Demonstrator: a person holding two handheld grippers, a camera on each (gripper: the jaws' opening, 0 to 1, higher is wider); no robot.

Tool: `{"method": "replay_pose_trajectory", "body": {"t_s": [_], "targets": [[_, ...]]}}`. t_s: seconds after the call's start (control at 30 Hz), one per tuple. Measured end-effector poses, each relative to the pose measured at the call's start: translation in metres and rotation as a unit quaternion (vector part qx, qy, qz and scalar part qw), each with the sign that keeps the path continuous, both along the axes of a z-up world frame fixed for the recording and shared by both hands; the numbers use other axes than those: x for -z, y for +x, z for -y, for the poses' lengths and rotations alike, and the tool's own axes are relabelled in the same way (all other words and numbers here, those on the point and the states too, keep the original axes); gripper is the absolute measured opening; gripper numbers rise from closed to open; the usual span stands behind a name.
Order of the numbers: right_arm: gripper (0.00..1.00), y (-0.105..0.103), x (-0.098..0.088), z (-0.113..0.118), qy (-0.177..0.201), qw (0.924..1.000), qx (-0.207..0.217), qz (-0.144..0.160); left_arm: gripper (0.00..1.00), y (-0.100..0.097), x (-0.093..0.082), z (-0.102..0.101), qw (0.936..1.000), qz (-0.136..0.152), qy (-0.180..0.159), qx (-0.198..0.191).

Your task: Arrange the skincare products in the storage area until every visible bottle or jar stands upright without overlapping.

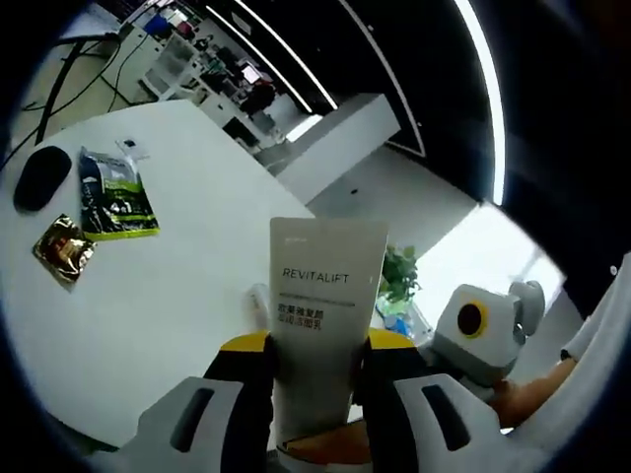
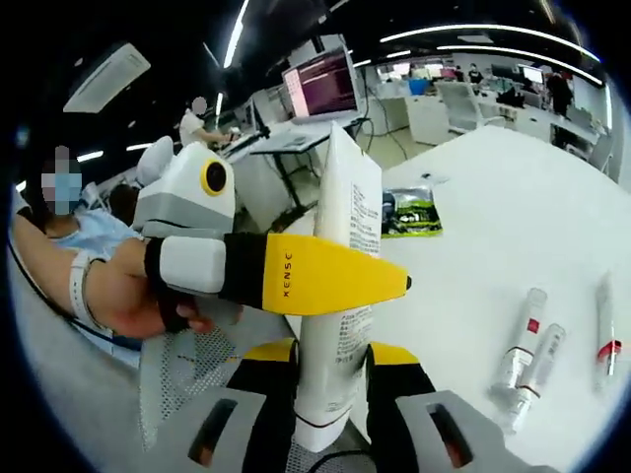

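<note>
A white squeeze tube (image 1: 323,305) printed REVITALIFT stands upright between the jaws of my left gripper (image 1: 315,347), which is shut on its lower half. In the right gripper view the same white tube (image 2: 345,217) rises between the jaws of my right gripper (image 2: 330,357), which pinch its lower end. The left gripper (image 2: 296,274) reaches in from the left there, its yellow jaw lying across the tube's middle. The right gripper's body (image 1: 481,330) sits low at the right of the tube, held by a hand. Three small slim tubes (image 2: 523,340) (image 2: 540,372) (image 2: 603,325) lie flat on the white table (image 2: 493,236).
A green packet (image 1: 116,195) (image 2: 409,212), a gold sachet (image 1: 64,248) and a black oval object (image 1: 41,177) lie on the white table (image 1: 197,286). A grey mesh surface (image 2: 197,374) sits below the left gripper. Desks, monitors and people stand beyond the table.
</note>
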State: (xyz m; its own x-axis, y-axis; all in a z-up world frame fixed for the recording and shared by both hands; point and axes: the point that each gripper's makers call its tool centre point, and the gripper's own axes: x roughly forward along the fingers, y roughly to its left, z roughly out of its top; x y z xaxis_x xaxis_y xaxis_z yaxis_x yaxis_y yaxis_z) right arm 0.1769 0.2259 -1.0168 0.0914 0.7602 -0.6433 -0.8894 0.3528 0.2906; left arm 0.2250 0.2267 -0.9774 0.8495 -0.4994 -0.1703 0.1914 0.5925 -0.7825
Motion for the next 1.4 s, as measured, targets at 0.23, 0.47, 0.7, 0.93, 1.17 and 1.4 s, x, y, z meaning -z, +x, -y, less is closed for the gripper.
{"method": "replay_pose_trajectory", "body": {"t_s": [0.23,0.47,0.7,0.93,1.17,1.4], "targets": [[0.16,0.006,-0.006,0.010,0.011,0.9997,-0.023,0.003,0.32,0.001,-0.007,0.007,0.9998,0.014,-0.009,0.009],[0.15,0.002,-0.015,0.019,0.065,0.9964,-0.034,-0.043,0.31,-0.004,-0.014,0.017,0.9984,0.040,-0.003,0.040],[0.15,-0.007,-0.038,0.030,0.146,0.9781,-0.049,-0.139,0.29,-0.011,-0.032,0.028,0.9939,0.068,-0.047,0.073],[0.15,-0.026,-0.058,0.033,0.187,0.9611,-0.097,-0.179,0.30,-0.023,-0.048,0.046,0.9833,0.089,-0.096,0.127],[0.16,-0.029,-0.061,0.029,0.200,0.9510,-0.095,-0.216,0.26,-0.025,-0.052,0.043,0.9816,0.093,-0.107,0.128],[0.17,-0.028,-0.060,0.019,0.193,0.9494,-0.084,-0.233,0.25,-0.021,-0.048,0.032,0.9861,0.084,-0.101,0.101]]}}
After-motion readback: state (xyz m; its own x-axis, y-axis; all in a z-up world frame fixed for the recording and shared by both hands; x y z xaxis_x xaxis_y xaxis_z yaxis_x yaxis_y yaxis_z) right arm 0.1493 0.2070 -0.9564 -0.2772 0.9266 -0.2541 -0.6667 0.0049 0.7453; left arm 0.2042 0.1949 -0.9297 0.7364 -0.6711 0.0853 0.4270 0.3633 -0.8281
